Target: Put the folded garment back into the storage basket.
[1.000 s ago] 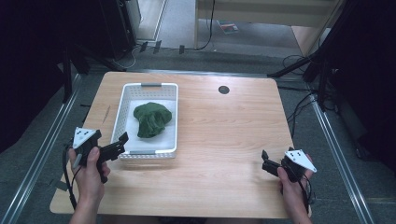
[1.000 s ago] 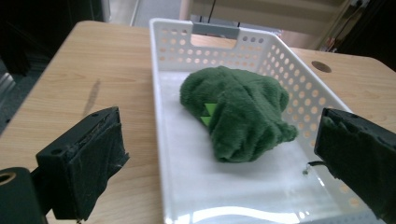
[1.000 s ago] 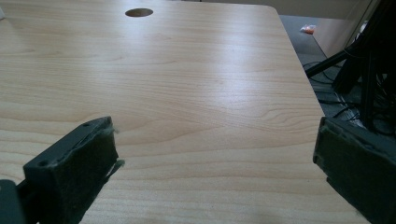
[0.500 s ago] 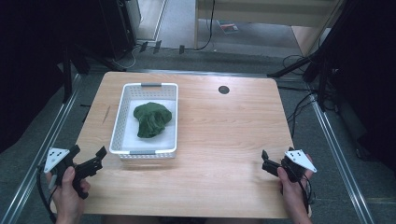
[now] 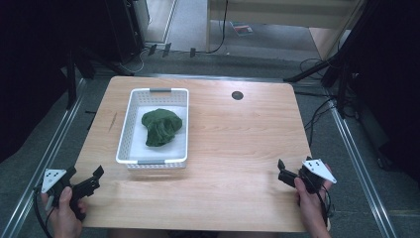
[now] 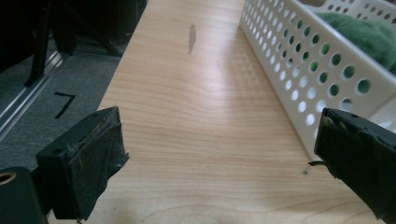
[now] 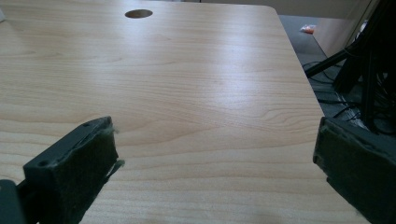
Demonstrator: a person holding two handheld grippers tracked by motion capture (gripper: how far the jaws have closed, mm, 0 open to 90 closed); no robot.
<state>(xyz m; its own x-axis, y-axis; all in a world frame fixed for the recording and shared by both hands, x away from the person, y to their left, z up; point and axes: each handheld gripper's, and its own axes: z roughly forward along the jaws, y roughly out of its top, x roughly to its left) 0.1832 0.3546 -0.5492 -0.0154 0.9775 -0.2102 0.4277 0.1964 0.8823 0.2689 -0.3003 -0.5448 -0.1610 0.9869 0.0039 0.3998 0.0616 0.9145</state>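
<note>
As seen from the high view, the wooden table (image 5: 233, 144) carries a white perforated basket (image 5: 130, 126) on its left half, long side running away from the person. Inside the basket lies a crumpled green cloth (image 5: 161, 126), resting on the basket floor and apart from both grippers. The left gripper (image 5: 91, 179) sits at the near left corner of the table, held in the person's left hand (image 5: 67, 215), jaws parted and holding nothing; it lies near the basket's near left corner but does not touch it. The right gripper (image 5: 283, 172) sits at the near right edge, in the right hand (image 5: 312, 206), well apart from the basket. A round dark hole (image 5: 237, 95) marks the table's far side.

From the left gripper view, the two black jaws stand wide apart with bare wood between them — nothing gripped. The basket's perforated side wall (image 6: 308, 70) runs along the right, just beyond the right-hand jaw, and the green cloth (image 6: 369, 35) shows over the rim and through the holes. A dark mark (image 6: 192, 37) stains the wood farther off.

From the right gripper view, the jaws likewise stand wide apart over bare tabletop — empty. The round hole (image 7: 138, 13) lies far ahead, and cables (image 7: 369, 60) hang past the table's right edge.
</note>
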